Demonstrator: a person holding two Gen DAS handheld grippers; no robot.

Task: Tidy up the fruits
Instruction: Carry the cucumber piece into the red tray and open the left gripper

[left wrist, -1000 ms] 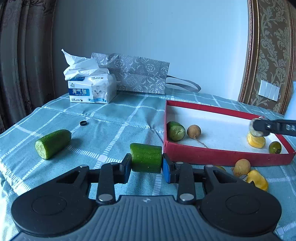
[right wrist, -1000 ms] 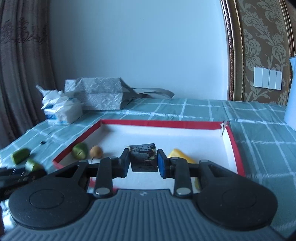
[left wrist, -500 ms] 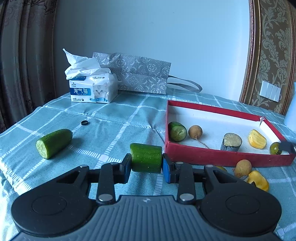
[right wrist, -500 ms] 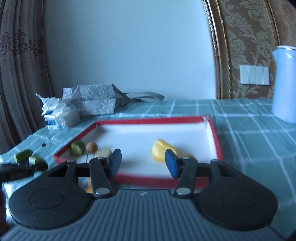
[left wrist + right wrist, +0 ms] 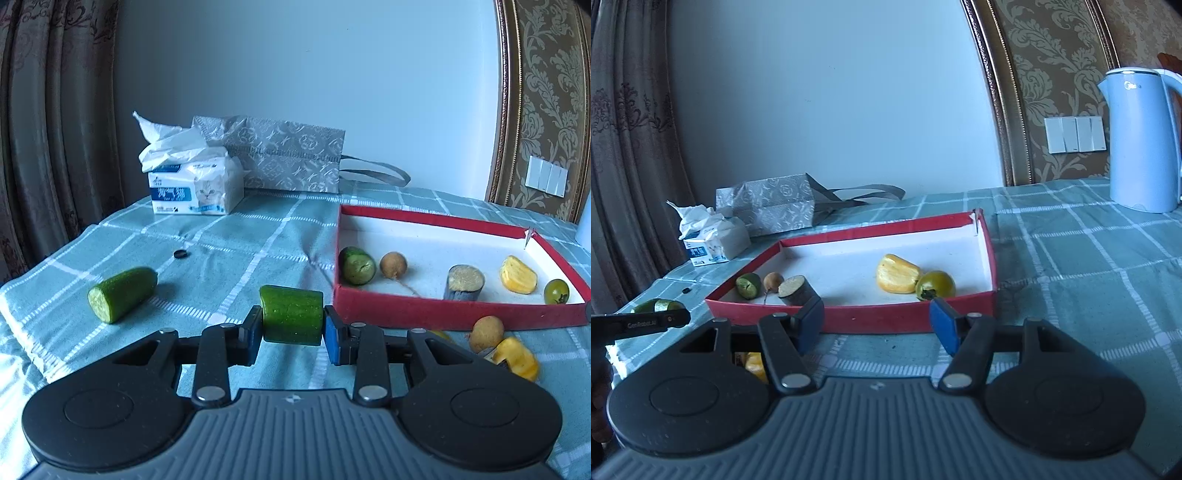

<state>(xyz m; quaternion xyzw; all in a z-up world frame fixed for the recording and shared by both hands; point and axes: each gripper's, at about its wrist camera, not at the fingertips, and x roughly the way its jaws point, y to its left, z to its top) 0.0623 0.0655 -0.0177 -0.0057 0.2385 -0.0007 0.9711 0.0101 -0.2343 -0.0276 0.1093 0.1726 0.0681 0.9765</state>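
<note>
- Left gripper (image 5: 291, 326): clamped on a short cucumber chunk (image 5: 291, 320), pads pressing its two cut ends. Chunk sits level between the fingers, outside the red tray (image 5: 443, 315), near its front-left corner; whether it is lifted off the cloth cannot be told.
- Right gripper (image 5: 877, 325): fingers spread wide, nothing between them. It sits in front of the tray's near wall, outside it.
- In the tray, left to right in the left wrist view: a cucumber piece (image 5: 357, 265) in the front-left corner, a brown longan (image 5: 393, 264) just beside it, a dark-skinned cut piece (image 5: 464, 282) standing on end, a yellow fruit segment (image 5: 518, 275), a green cherry tomato (image 5: 557, 291) near the right wall.
- Outside the tray: a longer cucumber piece (image 5: 122, 293) well to the left on the checked tablecloth (image 5: 236, 254); a second longan (image 5: 486, 333) and a second yellow segment (image 5: 516, 358) touching or nearly so, just in front of the near wall. Something yellowish shows partly behind the gripper finger; unclear what.
- Progress, as a judgement: roughly half done. Five items boxed, one in hand, at least three loose.
- Likely next: carry the held chunk over the tray's left wall and set it near the other cucumber.
- Bystanders: tissue pack (image 5: 195, 188), grey gift bag (image 5: 284, 155), blue kettle (image 5: 1137, 140), small black ring (image 5: 180, 254).
</note>
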